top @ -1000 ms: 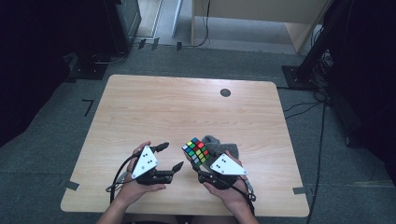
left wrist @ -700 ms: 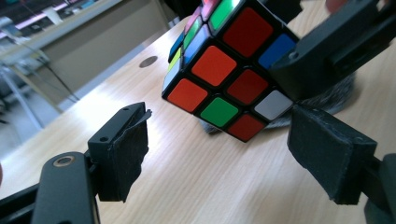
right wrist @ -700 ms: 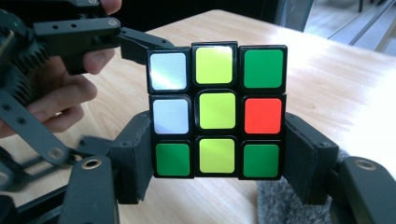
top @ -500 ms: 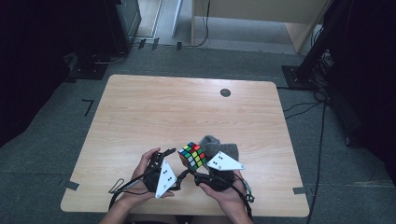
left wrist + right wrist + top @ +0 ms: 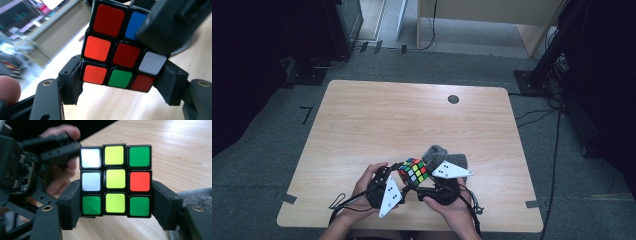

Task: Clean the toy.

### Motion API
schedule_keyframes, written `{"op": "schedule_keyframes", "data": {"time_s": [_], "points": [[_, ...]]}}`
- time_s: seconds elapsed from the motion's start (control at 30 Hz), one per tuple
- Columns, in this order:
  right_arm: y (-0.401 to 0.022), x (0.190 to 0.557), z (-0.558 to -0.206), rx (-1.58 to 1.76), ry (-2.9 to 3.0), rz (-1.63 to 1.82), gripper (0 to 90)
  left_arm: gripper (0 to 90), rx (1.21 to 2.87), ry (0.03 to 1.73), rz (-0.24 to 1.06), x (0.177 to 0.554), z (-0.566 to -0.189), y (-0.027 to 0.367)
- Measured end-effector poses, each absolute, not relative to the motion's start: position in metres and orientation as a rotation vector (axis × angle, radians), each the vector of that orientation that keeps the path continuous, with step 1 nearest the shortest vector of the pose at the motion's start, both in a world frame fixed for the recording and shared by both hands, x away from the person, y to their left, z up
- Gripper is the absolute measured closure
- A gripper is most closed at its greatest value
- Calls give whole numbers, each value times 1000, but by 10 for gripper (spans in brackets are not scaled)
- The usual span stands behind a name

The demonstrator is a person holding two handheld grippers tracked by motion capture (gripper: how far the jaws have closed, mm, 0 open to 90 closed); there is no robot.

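Observation:
A scrambled Rubik's cube (image 5: 413, 170) is held just above the table's near edge between both grippers. My right gripper (image 5: 116, 203) is shut on it, pads pressing the two sides of the lower row of the cube (image 5: 115, 180), whose yellow-centred face looks at the camera. My left gripper (image 5: 123, 82) has just been closing, and its pads now press the bottom row of the cube (image 5: 117, 50) below a red-centred face. From above, the left gripper (image 5: 401, 176) comes from the left and the right gripper (image 5: 421, 184) from the near right.
A grey cloth (image 5: 438, 153) lies on the wooden table (image 5: 412, 115) just behind the right hand. A small black round mark (image 5: 453, 99) sits near the far edge. Dark floor and equipment stands surround the table.
The left hand has moved right to the cube and turned its gripper, and the jaws have closed on the cube's side. The right gripper has kept its hold.

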State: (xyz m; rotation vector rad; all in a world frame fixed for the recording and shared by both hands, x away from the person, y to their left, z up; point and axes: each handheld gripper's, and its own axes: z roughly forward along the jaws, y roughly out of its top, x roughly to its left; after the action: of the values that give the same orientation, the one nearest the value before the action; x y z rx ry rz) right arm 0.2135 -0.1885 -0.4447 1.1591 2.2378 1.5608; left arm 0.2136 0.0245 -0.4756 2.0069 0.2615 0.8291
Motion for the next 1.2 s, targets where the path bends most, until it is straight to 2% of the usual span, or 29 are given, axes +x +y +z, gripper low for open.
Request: {"op": "schedule_keyframes", "data": {"time_s": [0.2,0.43,0.53,0.8,0.87,1.2], "points": [[-199,218,-444,1169,2209,1666,247,327,1977,317,709,219,-472,30],[-198,218,-444,1196,2215,1715,238,328,1949,337,635,220,-469,33],[-197,217,-444,1207,2220,1735,300,328,1943,344,618,220,-469,33],[-195,216,-443,1252,2222,1716,296,327,1946,335,608,219,-471,31],[-195,215,-443,1272,2208,1693,340,325,1943,342,606,220,-471,32],[-201,217,-442,1353,2198,1750,340,328,1925,328,612,219,-469,33]]}}
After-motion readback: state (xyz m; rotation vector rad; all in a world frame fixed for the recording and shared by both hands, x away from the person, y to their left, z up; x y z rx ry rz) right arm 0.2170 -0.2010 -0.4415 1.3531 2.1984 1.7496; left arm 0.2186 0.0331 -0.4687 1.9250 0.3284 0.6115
